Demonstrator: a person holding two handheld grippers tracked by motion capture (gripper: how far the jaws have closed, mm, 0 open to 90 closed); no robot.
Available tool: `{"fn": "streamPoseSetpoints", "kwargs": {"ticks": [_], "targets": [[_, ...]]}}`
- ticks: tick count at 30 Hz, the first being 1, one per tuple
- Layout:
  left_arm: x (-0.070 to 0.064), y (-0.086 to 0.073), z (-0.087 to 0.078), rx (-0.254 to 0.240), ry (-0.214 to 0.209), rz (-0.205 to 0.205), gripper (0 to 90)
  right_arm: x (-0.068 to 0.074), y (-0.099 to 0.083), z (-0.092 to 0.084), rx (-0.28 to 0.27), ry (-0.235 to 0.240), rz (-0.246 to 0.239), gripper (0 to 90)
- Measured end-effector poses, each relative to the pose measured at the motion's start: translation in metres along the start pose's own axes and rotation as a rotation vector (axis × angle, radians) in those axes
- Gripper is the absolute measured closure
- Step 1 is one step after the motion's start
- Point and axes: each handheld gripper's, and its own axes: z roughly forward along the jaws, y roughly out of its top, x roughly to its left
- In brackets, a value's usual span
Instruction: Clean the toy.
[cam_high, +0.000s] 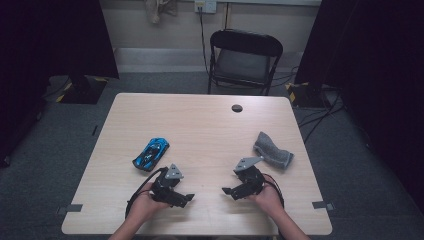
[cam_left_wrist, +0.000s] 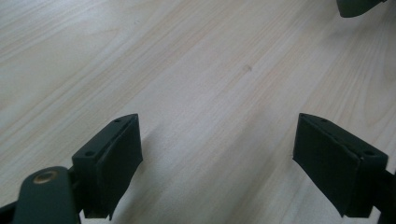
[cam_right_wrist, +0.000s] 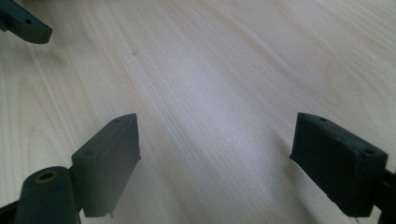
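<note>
We hold both tools low over the near edge of the table (cam_high: 200, 120), angled inward so their tips face each other across a bare strip of wood.

Left gripper (cam_high: 186, 199): jaws spread wide, nothing between them. Its own view looks along the pads (cam_left_wrist: 116, 158) at plain wood grain, with a corner of the other tool at the top right.

Right gripper (cam_high: 227, 192): jaws also wide apart and empty. Its own view gives the same bare wood, with a dark corner of the left tool at the top left.

Toy car (cam_high: 151, 153): blue and black, on the table just beyond the left gripper and slightly to its left, lying at a slant. Near, not touching.

Cloth (cam_high: 273, 151): grey, crumpled, on the table just beyond the right gripper and to its right. Near, apart from the jaws.

Each thing lies on the side of the hand closest to it, so we judge that each hand is meant to take its own neighbour. The spread jaws fit a ready pose before a reach.

Beyond the table: a black folding chair (cam_high: 244, 57) stands against the far wall.
</note>
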Motion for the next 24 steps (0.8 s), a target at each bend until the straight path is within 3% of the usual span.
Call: {"fn": "streamPoseSetpoints", "kwargs": {"ticks": [7, 11, 14, 18, 24], "targets": [[-0.006, -0.003, 0.006, 0.004, 0.008, 0.053, 13.2, 0.004, -0.007, 0.005, 0.0, -0.011, -0.024, 14.8], [-0.008, -0.006, 0.008, -0.013, 0.005, 0.089, 5.6, 0.005, -0.01, 0.006, -0.016, -0.026, -0.046, 14.0], [-0.008, -0.008, 0.011, -0.03, -0.004, 0.099, 0.0, 0.005, -0.013, 0.006, -0.038, -0.028, -0.041, 13.9], [-0.007, -0.01, 0.012, -0.051, -0.011, 0.1, 0.0, 0.005, -0.017, 0.006, -0.069, -0.026, -0.042, 14.0], [-0.007, -0.011, 0.012, -0.055, -0.015, 0.105, 0.0, 0.005, -0.017, 0.006, -0.07, -0.028, -0.042, 13.9]]}}
